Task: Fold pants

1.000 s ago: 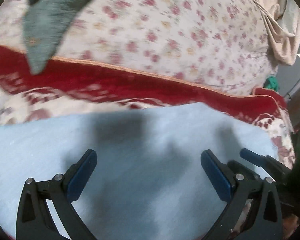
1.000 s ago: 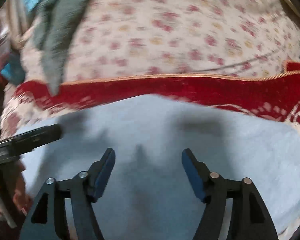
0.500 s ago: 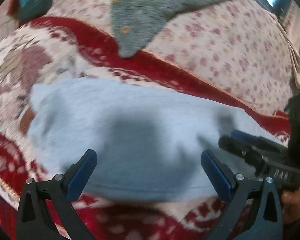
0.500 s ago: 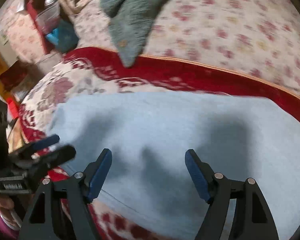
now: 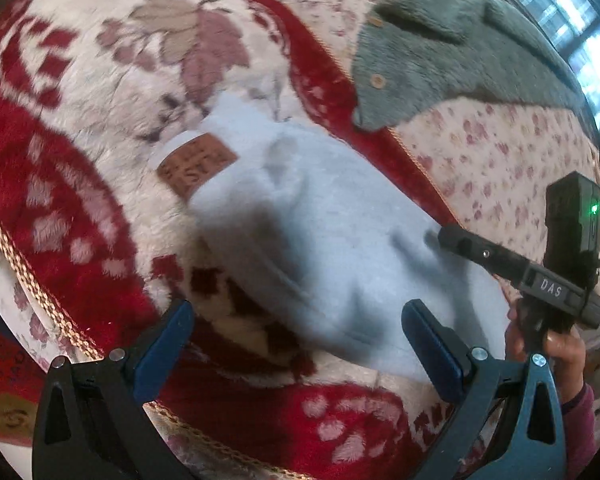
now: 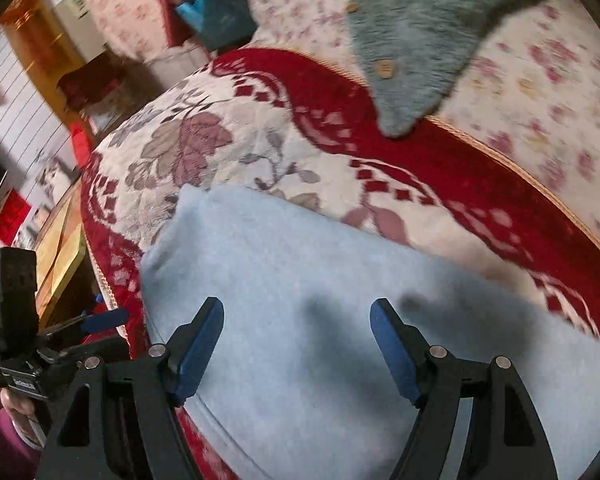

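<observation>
Light blue pants lie folded on a red and cream floral blanket, with a brown leather label at their far left end. In the right wrist view the pants fill the lower middle. My left gripper is open and empty, held above the pants' near edge. My right gripper is open and empty above the pants; it also shows in the left wrist view at the right, over the pants' right end. The left gripper shows at the left of the right wrist view.
A grey fleece garment with buttons lies behind on a pale flowered sheet; it also shows in the right wrist view. The blanket's gold-trimmed edge drops off at left. Furniture and boxes stand beyond the bed's left side.
Both grippers have swung left and pulled back from the pants. The pants' left end and its leather label have come into view. Both grippers stay open.
</observation>
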The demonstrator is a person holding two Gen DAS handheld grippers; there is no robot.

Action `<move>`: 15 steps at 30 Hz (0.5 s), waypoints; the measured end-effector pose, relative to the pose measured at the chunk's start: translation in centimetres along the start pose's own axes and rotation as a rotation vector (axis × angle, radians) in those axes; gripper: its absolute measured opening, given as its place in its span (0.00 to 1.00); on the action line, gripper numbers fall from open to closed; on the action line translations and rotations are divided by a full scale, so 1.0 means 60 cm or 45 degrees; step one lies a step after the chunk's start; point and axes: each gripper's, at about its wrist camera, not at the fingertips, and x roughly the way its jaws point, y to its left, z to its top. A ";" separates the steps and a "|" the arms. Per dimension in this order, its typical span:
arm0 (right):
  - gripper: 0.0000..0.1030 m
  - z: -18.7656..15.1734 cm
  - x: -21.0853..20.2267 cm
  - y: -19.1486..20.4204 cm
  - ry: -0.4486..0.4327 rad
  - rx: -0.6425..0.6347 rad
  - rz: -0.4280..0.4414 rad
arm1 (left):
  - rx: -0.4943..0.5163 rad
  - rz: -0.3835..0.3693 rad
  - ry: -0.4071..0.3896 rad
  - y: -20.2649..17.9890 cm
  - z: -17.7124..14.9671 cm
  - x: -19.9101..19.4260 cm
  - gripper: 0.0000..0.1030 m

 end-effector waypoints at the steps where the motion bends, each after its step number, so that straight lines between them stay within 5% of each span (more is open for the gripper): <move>1: 0.78 0.012 0.011 0.007 0.023 -0.039 0.022 | -0.023 -0.008 0.009 0.006 0.001 0.003 1.00; 7: 0.78 0.074 0.066 0.043 0.147 -0.292 0.089 | -0.119 -0.019 0.038 0.032 0.003 0.025 1.00; 15: 0.80 0.139 0.155 0.033 0.279 -0.368 0.165 | -0.173 0.001 0.007 0.032 0.015 0.054 1.00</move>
